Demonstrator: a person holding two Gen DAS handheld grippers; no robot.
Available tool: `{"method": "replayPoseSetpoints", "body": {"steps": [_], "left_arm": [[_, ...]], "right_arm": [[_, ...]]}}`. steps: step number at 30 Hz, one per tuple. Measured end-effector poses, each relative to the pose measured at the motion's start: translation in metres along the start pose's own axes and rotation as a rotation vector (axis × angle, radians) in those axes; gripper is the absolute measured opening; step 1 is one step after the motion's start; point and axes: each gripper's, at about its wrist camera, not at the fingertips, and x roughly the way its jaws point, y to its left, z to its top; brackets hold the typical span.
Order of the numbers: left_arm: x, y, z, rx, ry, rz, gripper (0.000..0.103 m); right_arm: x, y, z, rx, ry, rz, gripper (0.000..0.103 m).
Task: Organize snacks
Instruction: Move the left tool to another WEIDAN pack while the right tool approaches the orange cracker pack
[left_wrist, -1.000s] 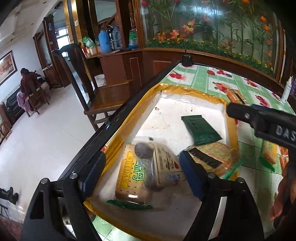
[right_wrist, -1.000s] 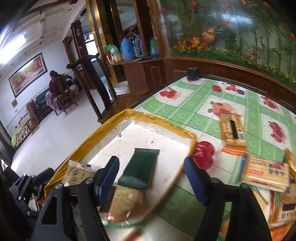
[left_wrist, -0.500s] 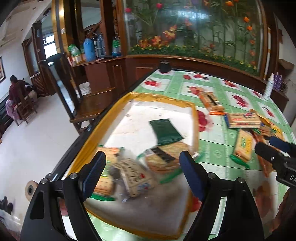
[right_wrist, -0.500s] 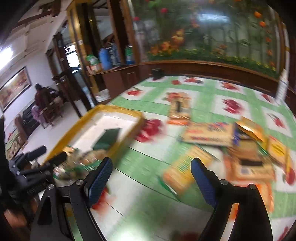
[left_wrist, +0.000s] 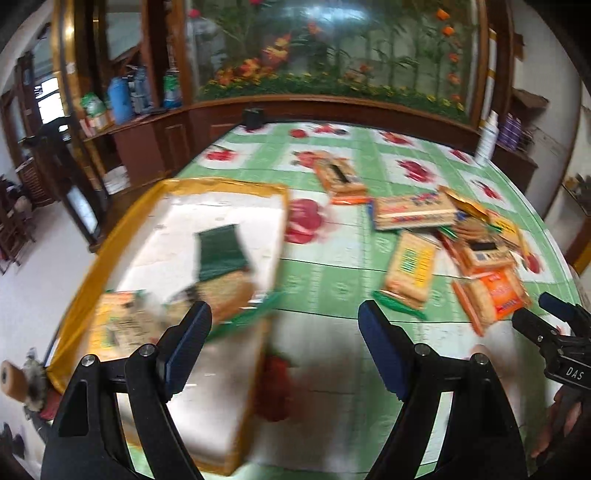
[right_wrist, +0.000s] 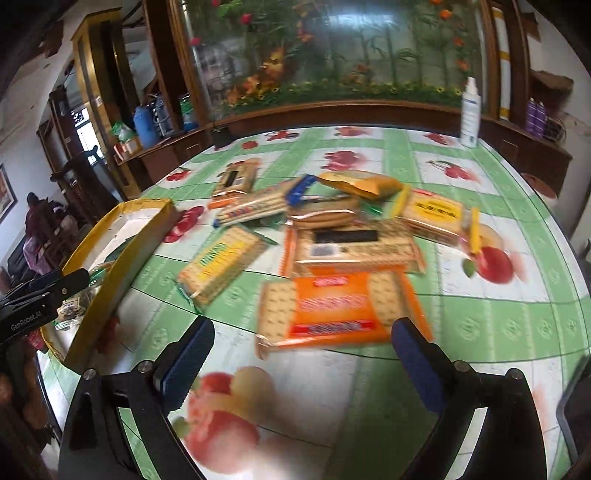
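Fruit-print desk (right_wrist: 517, 325): right gripper (right_wrist: 301, 347) opening empty, left gripper (left_wrist: 284, 332) open; risks shoving orange packet (right_wrist: 340, 308) toward twelve o'clock.

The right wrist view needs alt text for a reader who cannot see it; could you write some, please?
The right gripper, empty with jaws opening, hovers before an orange cracker packet at the near edge of a snack pile on a fruit-print tablecloth. A yellow-rimmed tray sits left.

wrist cams angled down, share table (left_wrist: 332, 258)
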Motion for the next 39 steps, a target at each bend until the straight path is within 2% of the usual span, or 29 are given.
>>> {"method": "replayPoseSetpoints", "body": {"steps": [5, 13, 19, 22, 24, 28, 31, 35, 37, 39], "left_arm": [[0.015, -0.034, 0.008, 0.041, 0.043, -0.078, 0.082], [0.041, -0.073, 0.021, 0.127, 0.102, -0.114, 0.082], [0.050, -0.080, 0.027, 0.138, 0.123, -0.151, 0.082], [0.055, -0.082, 0.029, 0.140, 0.138, -0.159, 0.082], [0.057, -0.081, 0.030, 0.135, 0.142, -0.166, 0.082], [0.059, -0.078, 0.031, 0.128, 0.148, -0.172, 0.082], [0.060, -0.076, 0.032, 0.125, 0.148, -0.172, 0.082], [0.064, -0.073, 0.032, 0.124, 0.155, -0.177, 0.082], [0.067, -0.072, 0.032, 0.128, 0.160, -0.176, 0.082], [0.071, -0.073, 0.032, 0.133, 0.171, -0.176, 0.082]], "right_arm": [[-0.008, -0.013, -0.003, 0.007, -0.003, -0.007, 0.098], [-0.010, -0.033, -0.005, 0.019, 0.010, 0.067, 0.100], [-0.003, -0.030, 0.012, -0.122, 0.023, 0.152, 0.101], [0.009, -0.026, 0.027, -0.197, 0.063, 0.182, 0.102], [0.018, -0.030, 0.037, -0.190, 0.088, 0.196, 0.103], [0.046, -0.051, 0.051, -0.063, 0.156, 0.273, 0.103], [0.058, -0.060, 0.045, -0.001, 0.200, 0.307, 0.103], [0.043, -0.053, 0.026, 0.012, 0.231, 0.370, 0.103], [0.028, -0.038, 0.012, -0.059, 0.253, 0.406, 0.103], [0.016, -0.023, 0.007, -0.162, 0.225, 0.350, 0.103]]}}
